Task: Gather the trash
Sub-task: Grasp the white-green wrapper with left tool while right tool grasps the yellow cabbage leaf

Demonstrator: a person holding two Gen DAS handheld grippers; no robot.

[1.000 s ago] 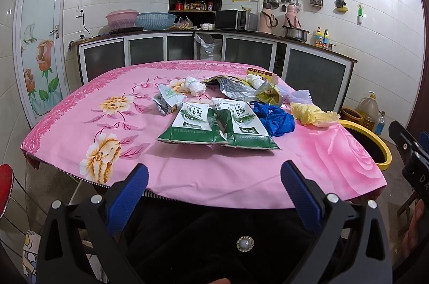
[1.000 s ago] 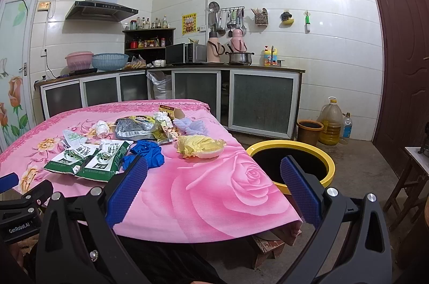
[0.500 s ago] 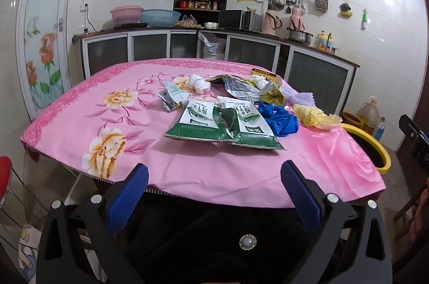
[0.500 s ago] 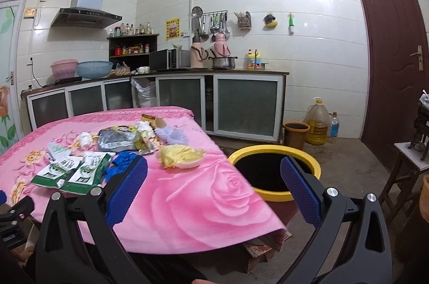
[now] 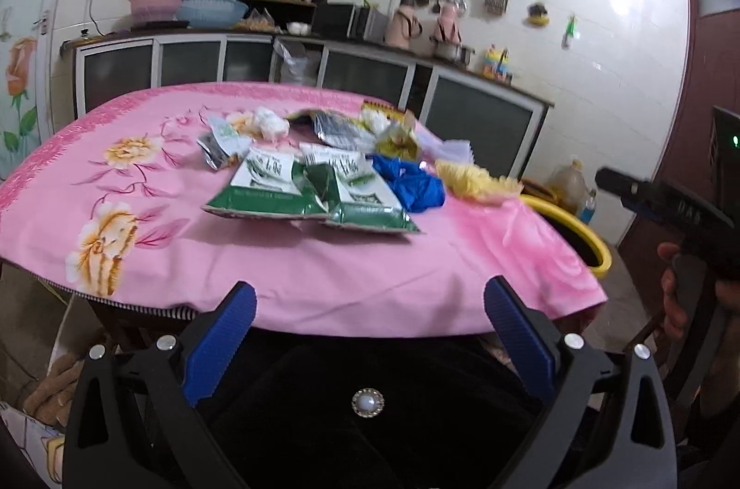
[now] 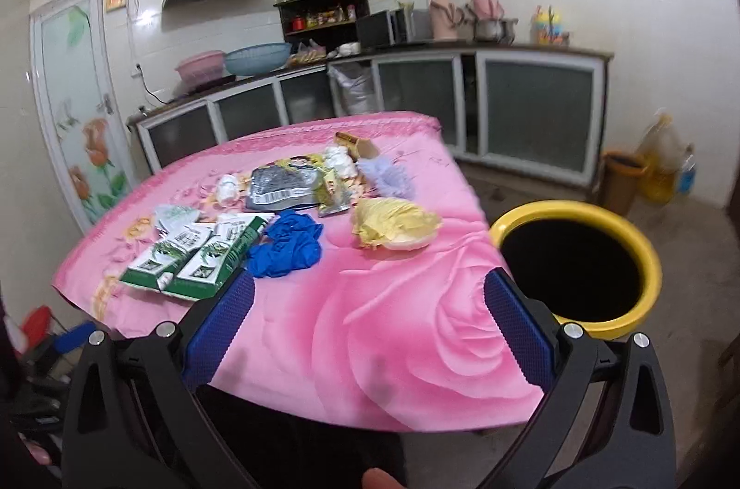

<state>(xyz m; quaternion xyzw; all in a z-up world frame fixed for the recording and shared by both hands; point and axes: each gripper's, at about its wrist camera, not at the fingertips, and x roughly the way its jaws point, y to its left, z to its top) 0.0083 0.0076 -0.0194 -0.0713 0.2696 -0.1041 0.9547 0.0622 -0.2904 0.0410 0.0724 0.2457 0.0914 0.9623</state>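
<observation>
Trash lies in a cluster on the pink floral tablecloth point(image 5: 194, 248): two green-and-white packets point(image 5: 305, 193) point(image 6: 189, 258), a crumpled blue glove point(image 5: 409, 181) point(image 6: 286, 244), a yellow wrapper point(image 5: 476, 179) point(image 6: 393, 223), a dark foil bag point(image 6: 282, 188), white tissue balls point(image 5: 270, 124) and a pale purple bag point(image 6: 388, 177). A yellow-rimmed bin point(image 6: 647, 262) point(image 5: 587, 239) stands on the floor by the table's right edge. My left gripper point(image 5: 370, 336) is open and empty, short of the table's near edge. My right gripper point(image 6: 367, 327) is open and empty above the table's near right part.
Kitchen counters with glass-front cabinets point(image 6: 536, 114) run along the back wall. An oil jug point(image 6: 661, 161) and a brown bin point(image 6: 622, 177) stand on the floor at right. The right hand-held gripper body point(image 5: 670, 207) shows at the right of the left wrist view.
The right gripper has risen, moved over the table's near edge and tilted down, bringing trash and bin closer. The left gripper has turned slightly rightward. Both stay open.
</observation>
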